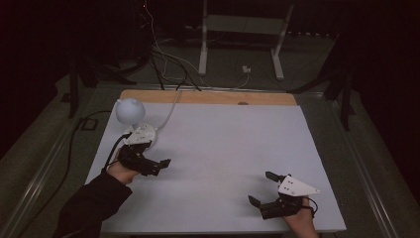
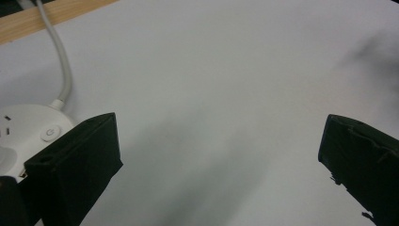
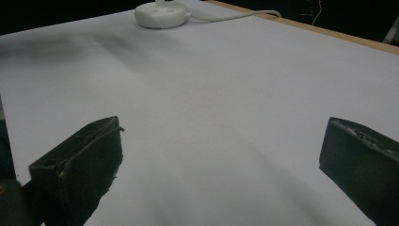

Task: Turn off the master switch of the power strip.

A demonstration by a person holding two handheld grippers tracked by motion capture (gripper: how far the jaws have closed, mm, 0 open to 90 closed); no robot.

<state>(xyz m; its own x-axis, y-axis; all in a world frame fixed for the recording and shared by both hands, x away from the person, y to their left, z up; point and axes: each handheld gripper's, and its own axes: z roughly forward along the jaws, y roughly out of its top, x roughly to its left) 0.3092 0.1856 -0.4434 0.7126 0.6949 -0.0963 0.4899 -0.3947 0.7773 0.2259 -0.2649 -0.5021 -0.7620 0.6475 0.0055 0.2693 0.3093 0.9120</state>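
High view: left gripper (image 1: pixel 157 166) open wide, empty; lamp (image 1: pixel 131 111) base perhaps partly hidden.

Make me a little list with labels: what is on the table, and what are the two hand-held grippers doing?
table: white sheet over a wooden board
lamp: small white desk lamp with a round head, at the far left of the sheet
lamp base: round, white, with a button on top
lamp cord: white cable running off the far edge
left hand-held gripper: open, nothing between its jaws, just beside the lamp base
right hand-held gripper: open, holding nothing, low over the near right of the sheet
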